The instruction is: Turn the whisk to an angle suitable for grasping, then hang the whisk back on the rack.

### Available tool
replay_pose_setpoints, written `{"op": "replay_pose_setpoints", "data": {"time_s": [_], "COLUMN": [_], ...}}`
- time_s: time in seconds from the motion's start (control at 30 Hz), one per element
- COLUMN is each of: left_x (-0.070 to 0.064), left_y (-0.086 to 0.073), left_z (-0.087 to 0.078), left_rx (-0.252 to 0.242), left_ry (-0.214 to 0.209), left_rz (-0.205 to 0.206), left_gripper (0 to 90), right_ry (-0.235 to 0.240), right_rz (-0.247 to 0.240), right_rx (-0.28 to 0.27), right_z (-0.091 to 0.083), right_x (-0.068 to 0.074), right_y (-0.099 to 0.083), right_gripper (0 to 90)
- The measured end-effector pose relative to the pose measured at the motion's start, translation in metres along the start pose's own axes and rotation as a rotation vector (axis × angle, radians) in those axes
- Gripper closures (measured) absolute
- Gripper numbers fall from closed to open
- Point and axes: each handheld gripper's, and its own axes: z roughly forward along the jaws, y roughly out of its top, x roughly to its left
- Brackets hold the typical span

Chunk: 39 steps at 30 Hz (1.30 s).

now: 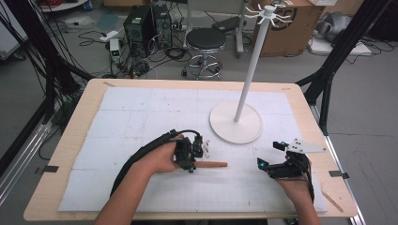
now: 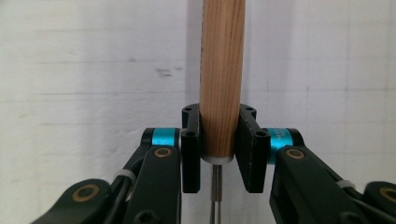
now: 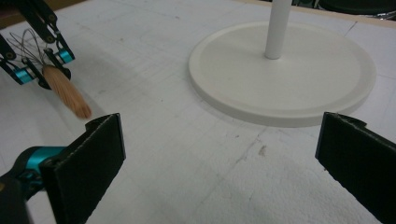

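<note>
A whisk with a wooden handle (image 1: 212, 164) lies level just above the white mat (image 1: 141, 117), handle end pointing right. My left gripper (image 1: 196, 161) is shut on it. The left gripper view has the handle (image 2: 222, 74) standing between both pads (image 2: 191, 154), with a thin metal shaft (image 2: 215, 196) running below. In the right gripper view the handle (image 3: 70, 97) and thin wire loops (image 3: 22, 46) show at the far left with the left gripper (image 3: 44, 70). My right gripper (image 1: 270, 155) rests low at the right, open and holding nothing, its pads (image 3: 98, 154) wide apart.
A white stand with a round base (image 1: 235, 123) and a tall pole (image 1: 253, 56) topped by hooks (image 1: 268, 11) rises behind the grippers; its base (image 3: 280, 74) is just ahead of my right gripper. A stool (image 1: 205, 42), cables and boxes lie beyond the wooden table edge (image 1: 65, 140).
</note>
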Motion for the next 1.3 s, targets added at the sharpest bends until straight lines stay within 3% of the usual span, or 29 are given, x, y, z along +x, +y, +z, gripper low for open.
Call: {"op": "replay_pose_setpoints", "data": {"time_s": [0.07, 0.1, 0.13, 0.17, 0.2, 0.27, 0.37, 0.4, 0.43, 0.57, 0.7, 0.87, 0.93, 1.3], "left_x": [0.003, 0.004, 0.005, 0.005, 0.006, 0.006, 0.007, 0.007, 0.009, 0.012, 0.014, 0.012, 0.013, 0.027], "left_y": [-0.005, -0.011, -0.013, -0.013, -0.019, -0.023, -0.028, -0.028, -0.031, -0.035, -0.034, -0.026, -0.022, -0.009], "left_z": [-0.014, -0.029, -0.035, -0.035, -0.047, -0.058, -0.070, -0.070, -0.076, -0.084, -0.091, -0.101, -0.106, -0.127], "left_rx": [-0.072, -0.136, -0.170, -0.170, -0.233, -0.292, -0.369, -0.369, -0.417, -0.515, -0.565, -0.588, -0.613, -0.744], "left_ry": [0.008, 0.031, 0.046, 0.046, 0.054, 0.062, 0.066, 0.066, 0.065, 0.048, 0.039, 0.050, 0.032, 0.001], "left_rz": [-0.035, -0.062, -0.075, -0.075, -0.098, -0.113, -0.136, -0.136, -0.157, -0.188, -0.196, -0.188, -0.186, -0.231], "left_gripper": [73.6, 73.7, 73.7, 73.7, 73.7, 73.7, 73.7, 73.7, 73.7, 73.7, 73.7, 73.7, 73.7, 73.6], "right_ry": [-0.001, 0.000, -0.002, 0.000, -0.001, -0.002, -0.003, -0.002, -0.002, 0.003, 0.006, 0.007, 0.007, 0.008], "right_rz": [0.009, 0.014, 0.008, 0.010, 0.008, 0.001, -0.007, -0.011, -0.009, -0.010, -0.016, -0.019, -0.019, -0.029], "right_rx": [-0.001, 0.001, 0.000, 0.004, 0.008, 0.014, 0.022, 0.021, 0.022, 0.021, 0.024, 0.016, 0.017, 0.027], "right_z": [0.000, 0.000, 0.001, 0.002, 0.002, 0.004, 0.004, 0.004, 0.003, 0.001, 0.001, 0.002, 0.003, 0.002], "right_x": [-0.001, -0.001, -0.002, -0.001, 0.000, 0.001, 0.002, 0.002, 0.003, 0.004, 0.005, 0.004, 0.004, 0.008], "right_y": [0.000, 0.000, 0.000, 0.000, 0.000, 0.000, 0.000, 0.000, 0.000, 0.000, -0.001, 0.000, 0.000, 0.000], "right_gripper": [0.4, 0.4, 0.4, 0.4, 0.4, 0.3, 0.4, 0.4, 0.4, 0.4, 0.4, 0.4, 0.4, 0.4]}}
